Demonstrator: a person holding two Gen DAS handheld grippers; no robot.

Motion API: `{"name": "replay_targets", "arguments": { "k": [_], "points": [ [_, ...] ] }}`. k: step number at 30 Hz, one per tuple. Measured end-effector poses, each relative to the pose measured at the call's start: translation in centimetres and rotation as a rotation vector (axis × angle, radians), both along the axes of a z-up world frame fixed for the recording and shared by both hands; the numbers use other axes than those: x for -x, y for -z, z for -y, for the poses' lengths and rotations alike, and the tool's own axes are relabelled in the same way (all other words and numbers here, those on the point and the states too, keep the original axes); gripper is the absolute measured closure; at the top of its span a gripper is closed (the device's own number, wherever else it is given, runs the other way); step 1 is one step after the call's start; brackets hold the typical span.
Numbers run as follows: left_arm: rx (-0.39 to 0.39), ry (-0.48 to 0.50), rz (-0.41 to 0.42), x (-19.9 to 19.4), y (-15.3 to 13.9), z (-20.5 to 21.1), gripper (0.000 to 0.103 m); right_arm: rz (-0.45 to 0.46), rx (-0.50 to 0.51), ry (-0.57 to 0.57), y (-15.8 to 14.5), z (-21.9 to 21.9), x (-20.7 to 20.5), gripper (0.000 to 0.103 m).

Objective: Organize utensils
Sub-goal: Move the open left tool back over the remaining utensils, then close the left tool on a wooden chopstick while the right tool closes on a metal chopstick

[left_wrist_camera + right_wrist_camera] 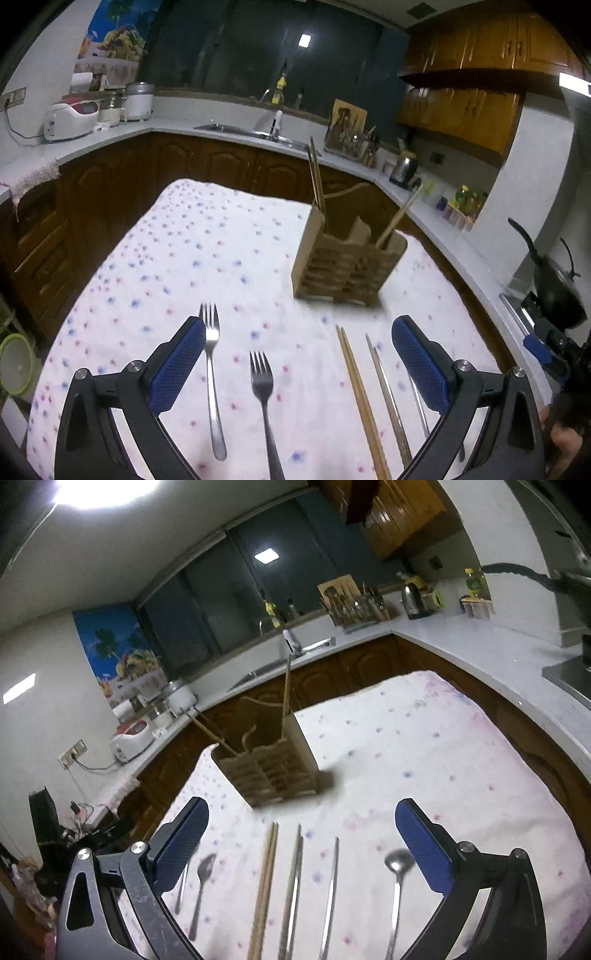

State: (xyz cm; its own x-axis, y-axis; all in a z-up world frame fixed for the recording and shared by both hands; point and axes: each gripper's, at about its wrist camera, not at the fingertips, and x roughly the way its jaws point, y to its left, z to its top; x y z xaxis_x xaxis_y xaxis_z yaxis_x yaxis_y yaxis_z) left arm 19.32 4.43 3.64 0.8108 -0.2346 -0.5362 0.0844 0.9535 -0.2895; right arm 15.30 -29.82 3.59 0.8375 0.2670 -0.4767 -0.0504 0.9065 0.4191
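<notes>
A wooden utensil holder (343,264) (271,768) stands on the dotted tablecloth (207,251) with chopsticks (317,184) leaning in its compartments. In the left wrist view two forks (212,373) (264,391) lie between the fingers of my left gripper (299,332), which is open and empty above them. Wooden chopsticks (360,398) and metal chopsticks (388,398) lie to their right. In the right wrist view my right gripper (301,816) is open and empty over wooden chopsticks (266,878), metal chopsticks (293,886) (330,893) and two spoons (203,878) (397,871).
A kitchen counter (110,136) with a sink (251,131), rice cookers (74,116), a dish rack (351,142) and a kettle (404,170) wraps around the table. A black wok (554,284) sits at the right. The cloth's far half (424,746) holds only the holder.
</notes>
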Motion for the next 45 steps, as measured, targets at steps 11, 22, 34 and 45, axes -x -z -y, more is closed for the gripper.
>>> {"name": "replay_targets", "arguments": {
  "k": [11,22,34,45],
  "points": [
    [-0.046,0.007,-0.06,-0.4,-0.2,1.3,0.002,-0.037,0.016,-0.022,1.2,-0.8,0.3,0.001],
    [-0.193,0.07,-0.21,-4.3,1.9,6.1,0.003,-0.073,0.003,-0.012,2.4,-0.7,-1.2,0.001],
    [-0.37,0.1,-0.351,-9.8,6.7,12.8,0.008,-0.113,-0.043,0.034,3.9,1.4,-2.5,0.001],
    [-0.415,0.136,-0.38,-10.8,8.9,13.1,0.015,-0.148,-0.05,-0.006,5.3,-0.1,-4.3,0.001]
  ]
}}
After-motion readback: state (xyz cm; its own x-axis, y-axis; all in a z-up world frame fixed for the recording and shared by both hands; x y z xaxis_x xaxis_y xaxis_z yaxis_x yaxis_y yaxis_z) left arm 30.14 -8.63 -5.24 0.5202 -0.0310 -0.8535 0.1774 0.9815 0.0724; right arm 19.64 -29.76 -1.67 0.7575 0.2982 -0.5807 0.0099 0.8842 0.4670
